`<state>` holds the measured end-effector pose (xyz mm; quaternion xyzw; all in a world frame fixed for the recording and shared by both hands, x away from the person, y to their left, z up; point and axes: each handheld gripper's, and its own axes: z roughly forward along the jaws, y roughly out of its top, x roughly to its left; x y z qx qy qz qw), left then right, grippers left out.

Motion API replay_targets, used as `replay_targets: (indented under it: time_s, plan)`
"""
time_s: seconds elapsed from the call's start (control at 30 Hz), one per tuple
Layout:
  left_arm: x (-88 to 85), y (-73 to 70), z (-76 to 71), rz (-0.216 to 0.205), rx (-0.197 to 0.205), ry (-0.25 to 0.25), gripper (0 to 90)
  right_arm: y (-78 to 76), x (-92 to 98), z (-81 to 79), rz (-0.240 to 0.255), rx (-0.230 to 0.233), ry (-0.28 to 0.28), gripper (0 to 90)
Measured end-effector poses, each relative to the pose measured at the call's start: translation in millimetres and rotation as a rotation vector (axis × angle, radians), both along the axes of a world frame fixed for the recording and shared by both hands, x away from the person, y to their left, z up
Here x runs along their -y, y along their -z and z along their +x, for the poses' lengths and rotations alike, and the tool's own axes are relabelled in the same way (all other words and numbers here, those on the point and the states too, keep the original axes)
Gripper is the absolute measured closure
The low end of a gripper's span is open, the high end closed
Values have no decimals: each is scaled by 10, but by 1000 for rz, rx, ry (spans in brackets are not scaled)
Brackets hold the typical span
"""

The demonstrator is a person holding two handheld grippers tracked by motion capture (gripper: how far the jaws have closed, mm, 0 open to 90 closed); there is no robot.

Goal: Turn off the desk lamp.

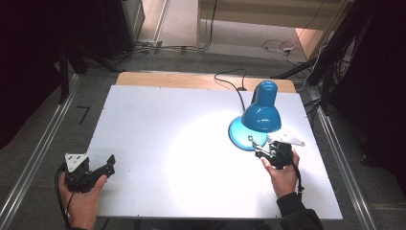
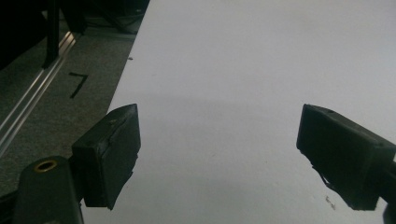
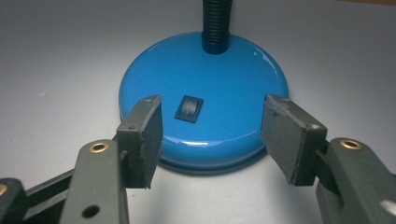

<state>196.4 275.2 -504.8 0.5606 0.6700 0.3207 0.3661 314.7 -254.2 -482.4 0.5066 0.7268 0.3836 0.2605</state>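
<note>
While the right gripper [image 1: 261, 147] hovers at the blue desk lamp's base [image 3: 205, 121], the left gripper [image 1: 106, 170] rests apart at the table's near left corner.

Seen from the high view, the blue desk lamp [image 1: 261, 115] stands at about two o'clock on the white table [image 1: 182, 143], its shade tipped toward the person and its black cord [image 1: 230, 81] running off toward twelve o'clock. Along the right gripper's jaws, the round base lies between and just beyond the pads, which are parted and press on nothing; the black rocker switch [image 3: 189, 108] sits on the base toward six o'clock of the ribbed black neck [image 3: 215, 23]. At about eight o'clock the left gripper's jaws stand wide apart over bare tabletop, grasping nothing.
</note>
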Motion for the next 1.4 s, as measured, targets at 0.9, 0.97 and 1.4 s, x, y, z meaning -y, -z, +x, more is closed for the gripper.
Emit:
replay_targets:
  time_s: [0.9, 0.97, 1.4]
  plan:
    - [-20, -4, -12, -4, 6, -2, 152, 97, -152, 129, 25, -27, -12, 756]
    - [-20, -3, -11, -5, 7, -3, 153, 98, -155, 138, 27, -27, -13, 780]
    - [-23, -1, -12, -5, 7, -3, 158, 154, -184, 215, 19, -24, -7, 877]
